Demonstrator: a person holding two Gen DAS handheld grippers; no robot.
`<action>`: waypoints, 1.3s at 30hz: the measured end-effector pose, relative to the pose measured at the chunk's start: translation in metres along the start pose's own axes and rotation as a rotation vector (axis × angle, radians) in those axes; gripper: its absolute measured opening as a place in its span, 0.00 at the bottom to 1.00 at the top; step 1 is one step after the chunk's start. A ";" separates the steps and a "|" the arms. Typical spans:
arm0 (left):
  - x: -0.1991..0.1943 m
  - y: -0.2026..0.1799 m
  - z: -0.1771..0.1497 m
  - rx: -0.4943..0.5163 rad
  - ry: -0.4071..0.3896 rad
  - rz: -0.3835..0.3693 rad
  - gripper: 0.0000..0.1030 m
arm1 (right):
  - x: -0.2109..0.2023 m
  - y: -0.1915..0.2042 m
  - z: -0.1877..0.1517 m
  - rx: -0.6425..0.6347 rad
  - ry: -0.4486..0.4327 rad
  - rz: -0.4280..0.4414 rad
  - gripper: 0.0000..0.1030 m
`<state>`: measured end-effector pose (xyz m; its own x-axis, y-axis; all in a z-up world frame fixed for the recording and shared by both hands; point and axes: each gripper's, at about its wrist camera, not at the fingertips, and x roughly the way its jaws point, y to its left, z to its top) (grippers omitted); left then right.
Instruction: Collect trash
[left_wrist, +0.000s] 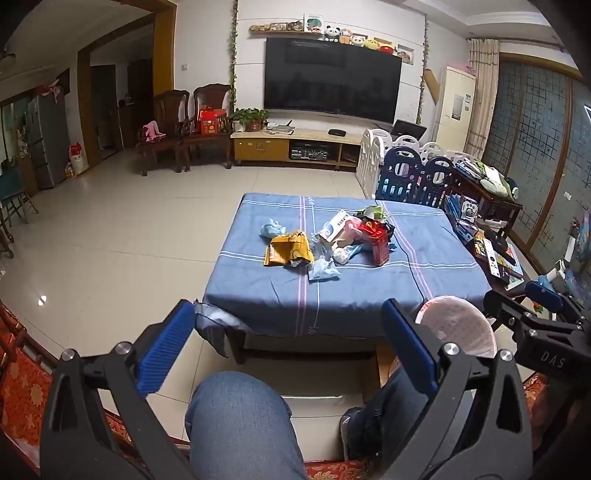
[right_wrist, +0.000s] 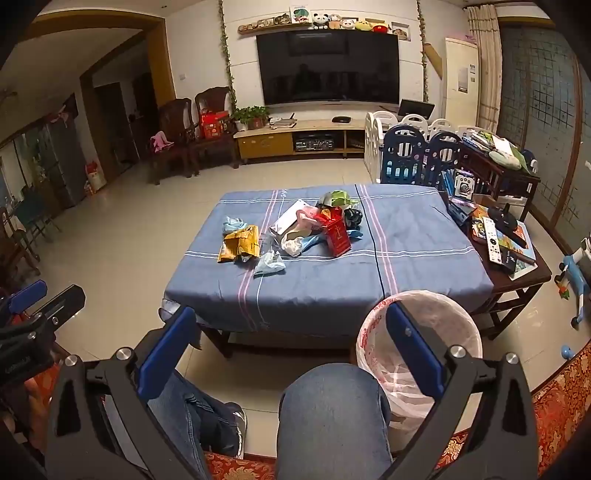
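Observation:
A pile of trash lies on the blue-clothed table (left_wrist: 369, 295) (right_wrist: 424, 258): a yellow wrapper (left_wrist: 287, 250) (right_wrist: 239, 243), a red carton (left_wrist: 379, 242) (right_wrist: 337, 232), a white box (left_wrist: 334, 225) (right_wrist: 291, 218), blue tissue (left_wrist: 322, 268) (right_wrist: 269, 264) and other scraps. A bin lined with a pink-white bag (left_wrist: 458, 325) (right_wrist: 421, 332) stands on the floor at the table's near right corner. My left gripper (left_wrist: 288, 347) and right gripper (right_wrist: 291, 350) are both open and empty, held above my knees, short of the table.
A dark side table (right_wrist: 517, 266) with remotes and books stands right of the table. A blue and white baby fence (right_wrist: 410, 155) is behind it. Chairs (right_wrist: 192, 129) and a TV cabinet (right_wrist: 295, 136) line the far wall. Tiled floor lies to the left.

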<state>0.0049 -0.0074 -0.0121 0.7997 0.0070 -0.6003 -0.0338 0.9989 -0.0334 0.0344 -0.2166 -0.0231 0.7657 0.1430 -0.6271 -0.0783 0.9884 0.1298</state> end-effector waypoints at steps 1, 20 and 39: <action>0.000 0.000 0.000 0.000 0.000 0.000 0.97 | 0.000 0.001 0.000 0.000 -0.003 -0.001 0.98; 0.001 -0.004 0.000 0.009 -0.003 -0.001 0.97 | 0.001 -0.002 0.003 0.005 -0.001 -0.011 0.98; 0.001 -0.006 0.000 0.009 0.011 -0.001 0.97 | -0.002 0.002 0.002 -0.005 -0.007 -0.028 0.98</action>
<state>0.0063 -0.0132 -0.0124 0.7928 0.0057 -0.6094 -0.0280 0.9992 -0.0270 0.0343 -0.2150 -0.0197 0.7719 0.1152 -0.6252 -0.0603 0.9923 0.1084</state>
